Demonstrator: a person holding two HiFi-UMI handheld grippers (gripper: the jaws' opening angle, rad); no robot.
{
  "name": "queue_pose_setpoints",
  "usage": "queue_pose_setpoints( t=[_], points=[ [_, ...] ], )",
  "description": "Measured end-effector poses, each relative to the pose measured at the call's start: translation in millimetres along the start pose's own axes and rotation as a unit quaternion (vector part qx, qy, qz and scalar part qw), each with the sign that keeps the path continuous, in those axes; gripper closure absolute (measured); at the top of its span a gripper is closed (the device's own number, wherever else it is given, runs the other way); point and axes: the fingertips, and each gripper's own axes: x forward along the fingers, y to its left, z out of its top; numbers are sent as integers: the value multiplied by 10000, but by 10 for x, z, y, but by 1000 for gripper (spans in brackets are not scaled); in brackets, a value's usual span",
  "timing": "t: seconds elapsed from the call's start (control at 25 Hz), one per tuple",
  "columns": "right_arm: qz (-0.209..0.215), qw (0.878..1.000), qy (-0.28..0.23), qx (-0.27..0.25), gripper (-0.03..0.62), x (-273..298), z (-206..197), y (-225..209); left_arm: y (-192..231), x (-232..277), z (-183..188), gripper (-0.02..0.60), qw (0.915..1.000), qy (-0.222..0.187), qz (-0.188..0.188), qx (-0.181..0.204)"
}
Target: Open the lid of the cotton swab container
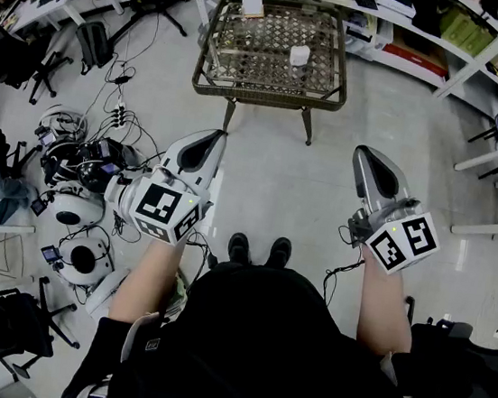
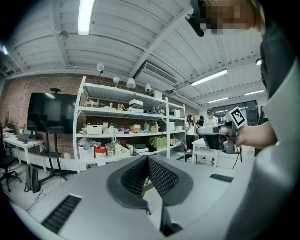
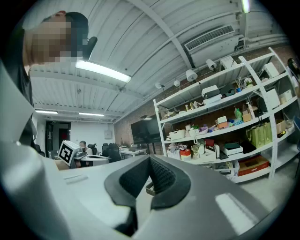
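The left hand-held gripper (image 1: 213, 136) and the right hand-held gripper (image 1: 365, 152) were held out side by side above the floor (image 1: 279, 175), well apart from each other; each had its jaws pressed together with nothing between them. The cotton swab container (image 1: 299, 55), a small white tub, stood on the wicker desk (image 1: 267, 93) ahead, right of its middle, well apart from both. White shelves (image 1: 460, 44) ran behind and to the right

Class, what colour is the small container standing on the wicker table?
White. The container shows best in the head view.
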Motion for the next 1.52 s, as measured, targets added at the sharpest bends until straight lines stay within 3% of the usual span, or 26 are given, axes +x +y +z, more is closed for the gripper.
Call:
queue_pose_setpoints(
  t=[0.44, 0.68, 0.96, 1.28, 1.52],
  points=[
    [-10, 9999, -72, 100, 588, -67, 25, -37, -155, 39, 49, 577, 9999, 103, -100, 71],
    [542, 9984, -92, 124, 586, -83, 59, 50, -215, 136, 32, 577, 9998, 196, 68, 76],
    [812, 9964, -117, 210, 585, -196, 82, -69, -428, 240, 21, 577, 9991, 220, 306, 208],
    [751, 9963, -21, 409, 569, -289, 1, -345, -463, 424, -17, 577, 9987, 240, 435, 111],
    [680, 9967, 68, 429, 566, -50, -13, -529, -267, 704, -78, 577, 9986, 343, 407, 47]
  ],
)
